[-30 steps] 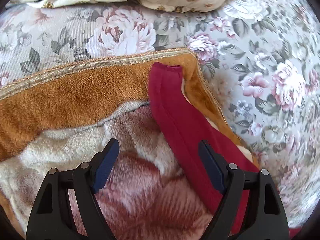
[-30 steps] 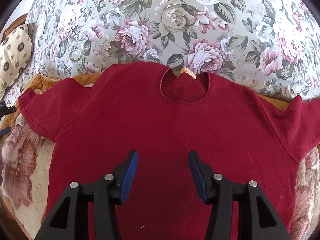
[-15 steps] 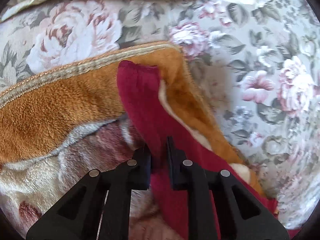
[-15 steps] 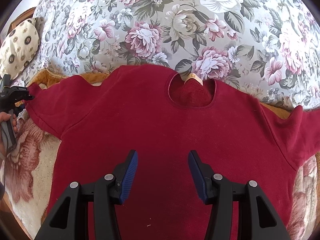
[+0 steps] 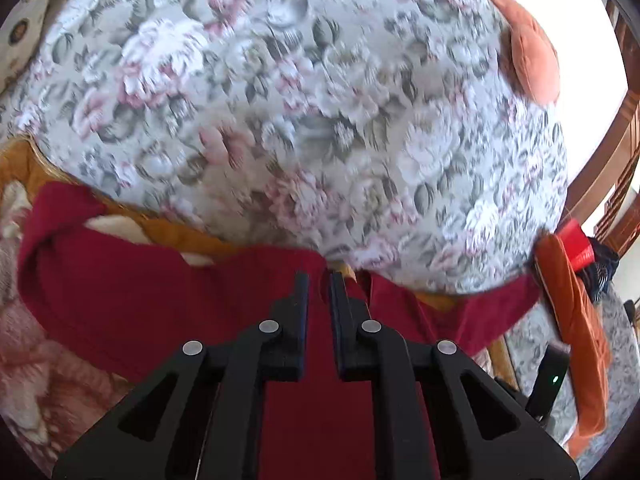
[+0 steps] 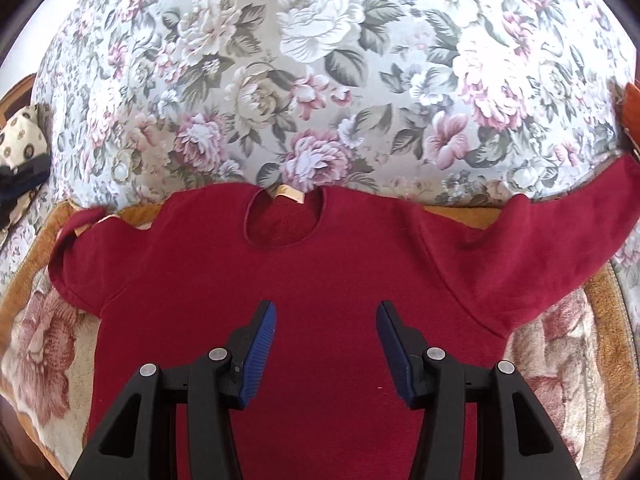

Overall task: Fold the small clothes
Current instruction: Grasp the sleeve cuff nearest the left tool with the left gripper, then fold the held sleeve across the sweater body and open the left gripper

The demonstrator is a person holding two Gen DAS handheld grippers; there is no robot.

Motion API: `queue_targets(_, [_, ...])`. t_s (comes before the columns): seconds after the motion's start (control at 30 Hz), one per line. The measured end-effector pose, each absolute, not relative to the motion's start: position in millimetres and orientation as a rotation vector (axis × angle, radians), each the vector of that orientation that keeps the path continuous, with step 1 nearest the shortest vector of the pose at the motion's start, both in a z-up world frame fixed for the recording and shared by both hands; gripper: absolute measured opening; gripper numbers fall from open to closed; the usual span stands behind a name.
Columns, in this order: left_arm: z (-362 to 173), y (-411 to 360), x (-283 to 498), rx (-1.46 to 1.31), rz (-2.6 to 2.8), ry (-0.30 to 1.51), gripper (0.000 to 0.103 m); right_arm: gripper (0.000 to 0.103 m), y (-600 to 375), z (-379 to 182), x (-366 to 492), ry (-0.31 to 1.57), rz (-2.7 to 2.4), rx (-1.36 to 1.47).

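Crimson knit top lies front-up and spread flat on a plush blanket with an orange-brown border and a pink rose pattern. Blanket sits on a bed under a floral bedspread of grey-green leaves and pink and white blooms.

Right wrist view: round neckline points away from the camera, a tan label showing at its far edge. Long sleeve on the right of this view stretches out and up toward the bedspread edge. Opposite sleeve end is bunched and turned over near the blanket border. Right hand-held gripper hovers above the chest of the top, blue-padded jaws standing wide, nothing between them, no cloth touched.

Left wrist view, blurred: left hand-held gripper has its jaws drawn nearly together, only a thin slit between the black fingers. Red cloth fills the slit and lies directly under the fingers; jaws pinch the top. Which part of the garment is pinched cannot be told from this view. Fabric to the left of the fingers is lifted into a loose fold over the blanket border.

Surroundings: patterned cream cushion at far left of the right wrist view; orange cushion and wooden bed frame at right of the left wrist view.
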State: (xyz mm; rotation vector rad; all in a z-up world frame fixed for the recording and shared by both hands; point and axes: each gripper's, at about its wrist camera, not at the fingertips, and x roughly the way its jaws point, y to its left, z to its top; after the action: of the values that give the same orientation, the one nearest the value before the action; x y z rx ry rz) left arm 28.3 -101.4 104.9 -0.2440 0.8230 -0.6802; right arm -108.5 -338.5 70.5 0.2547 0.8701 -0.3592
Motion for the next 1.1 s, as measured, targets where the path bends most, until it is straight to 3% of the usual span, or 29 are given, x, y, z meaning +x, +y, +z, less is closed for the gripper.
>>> queue_targets(0.1, [78, -106, 37, -0.187, -0.593, 0.873, 0.009, 0.05, -344, 73, -112, 0.865, -0.335, 0.277])
queue_targets(0.27, [68, -44, 61, -0.014, -0.317, 0.816, 0.013, 0.05, -334, 62, -103, 0.891, -0.289, 0.27])
queue_targets(0.3, [65, -28, 68, 0.008, -0.263, 0.814, 0.025, 0.05, -332, 58, -100, 0.898, -0.277, 0.283])
queue_targets(0.33, [63, -19, 76, 0.039, -0.223, 0.817, 0.049, 0.05, -330, 54, -96, 0.905, -0.264, 0.295])
queue_targets(0.4, [55, 0, 90, 0.123, -0.114, 0.809, 0.06, 0.05, -322, 47, -87, 0.919, -0.247, 0.309])
queue_targets(0.67, [-3, 11, 172, 0.387, 0.179, 0.921, 0.06, 0.05, -300, 33, -68, 0.954, -0.198, 0.281])
queue_targets(0.7, [-4, 18, 175, 0.339, 0.167, 0.926, 0.06, 0.05, -300, 31, -67, 0.957, -0.2, 0.283])
queue_targets(0.73, [0, 25, 175, 0.27, 0.146, 0.918, 0.053, 0.05, -300, 30, -67, 0.961, -0.202, 0.283])
queue_targets(0.77, [6, 34, 174, 0.176, 0.102, 0.902, 0.041, 0.05, -300, 30, -67, 0.964, -0.202, 0.281])
queue_targets(0.8, [12, 42, 174, 0.092, 0.059, 0.903, 0.014, 0.05, -300, 30, -66, 0.966, -0.199, 0.278])
queue_targets(0.9, [31, 49, 166, -0.057, -0.063, 0.905, 0.009, 0.05, -301, 33, -68, 0.967, -0.198, 0.264])
queue_targets(1.1, [105, 1, 98, -0.256, -0.475, 0.825, 0.007, 0.05, -321, 52, -82, 0.913, -0.246, 0.296])
